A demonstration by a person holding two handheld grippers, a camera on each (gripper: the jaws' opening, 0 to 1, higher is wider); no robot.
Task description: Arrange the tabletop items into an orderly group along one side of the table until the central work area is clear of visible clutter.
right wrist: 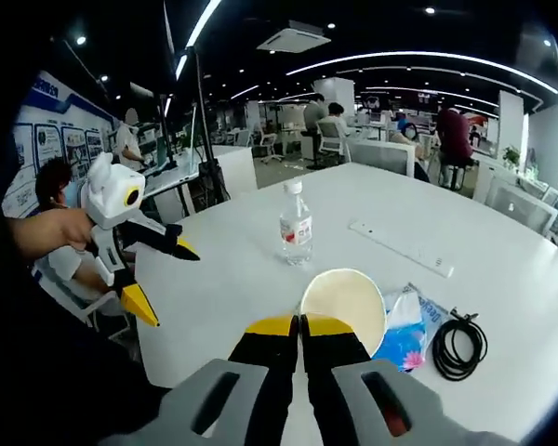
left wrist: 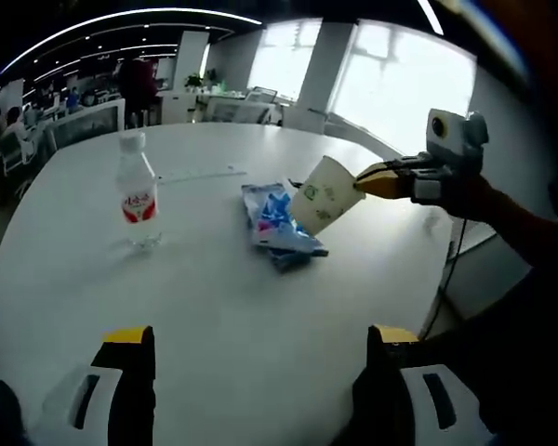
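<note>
Right gripper view: the right tongs (right wrist: 300, 327) are pressed together on the rim of the cup (right wrist: 344, 299), whose open mouth faces the camera just above and to the right of their yellow tips. From the left gripper view the same cup (left wrist: 324, 193) hangs tilted off the table (left wrist: 214, 307), pinched at its lip by the right tongs (left wrist: 372, 181) that come in from the right. A rim pinch suits a light paper cup (it looks empty inside), and lifting it clear lets it be carried to one edge without dragging over the tissue pack (left wrist: 277, 223) lying directly under it.

The left tongs (left wrist: 260, 344) are spread wide with nothing between them, held low over bare table; in the right gripper view the left tongs (right wrist: 153, 279) hover at the near-left corner, again apart. They seem kept ready for the next item.

Ahead of the left tongs and to their left stands the bottle (left wrist: 137, 195), upright and well apart from the cup. Beyond the right tongs the bottle (right wrist: 296, 226) stands straight ahead, the pack (right wrist: 405, 325) lies just right of the cup, the coiled cable (right wrist: 460, 346) further right, and a long white strip (right wrist: 400, 248) beyond those. My judgement: the centre is not yet clear, with bottle, pack, cable and strip all ungrouped.
</note>
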